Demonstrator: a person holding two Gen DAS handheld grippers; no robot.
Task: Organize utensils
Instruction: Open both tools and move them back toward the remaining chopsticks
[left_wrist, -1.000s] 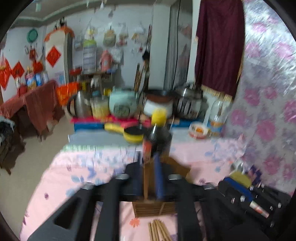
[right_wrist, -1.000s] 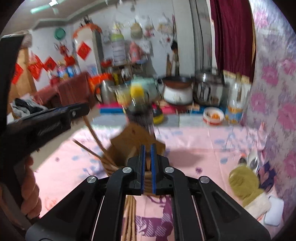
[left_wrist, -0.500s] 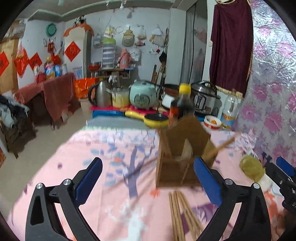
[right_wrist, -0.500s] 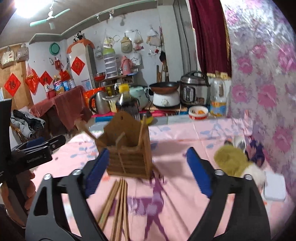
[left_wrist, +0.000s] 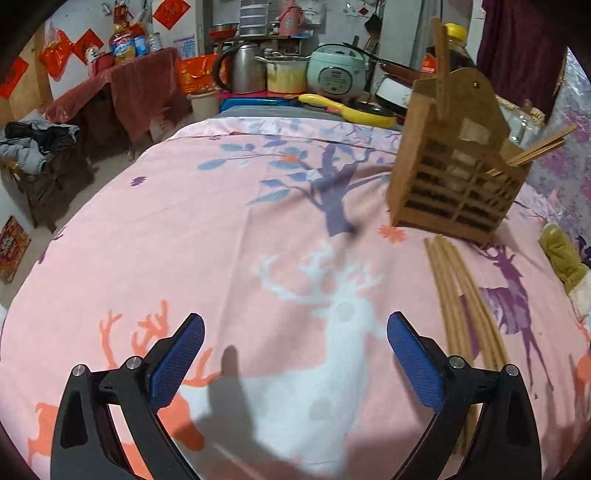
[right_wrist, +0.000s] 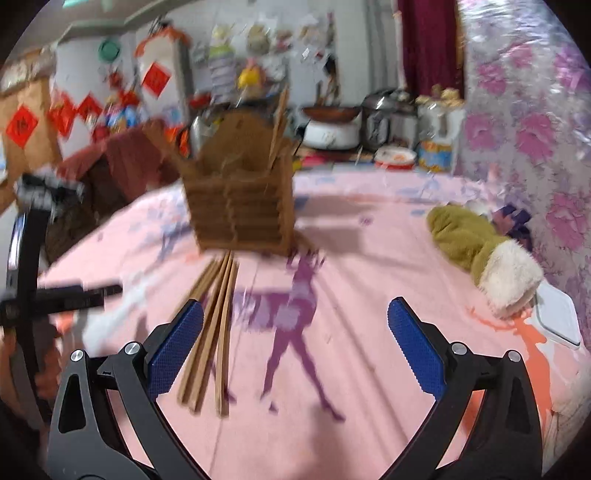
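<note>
Pink cloth printed with deer and trees (left_wrist: 229, 229) covers the tabletop, and on it, toward the far right in the left wrist view, stands a slatted brown wooden utensil holder with a peaked back board (left_wrist: 452, 173). A few wooden chopsticks (left_wrist: 539, 149) already lean out of the holder's right side. A loose bundle of wooden chopsticks (left_wrist: 465, 295) lies flat on the cloth just in front of the holder, running toward the near edge.

Both tools are empty. The left gripper (left_wrist: 295, 354) hangs over bare cloth to the left of the bundle, its blue-padded fingers spread wide with nothing between them. The right gripper (right_wrist: 295, 347) has its jaws opening, almost at full spread; the near ends of the bundle (right_wrist: 212, 332) lie beside its left finger (right_wrist: 177, 347), not pinched.

In the right wrist view, which is blurred, the holder (right_wrist: 240, 206) stands at the far centre, and an olive-green plush mitt with a cream fleece cuff (right_wrist: 476, 247) lies at the right, next to a flat white box (right_wrist: 557, 317).
</note>
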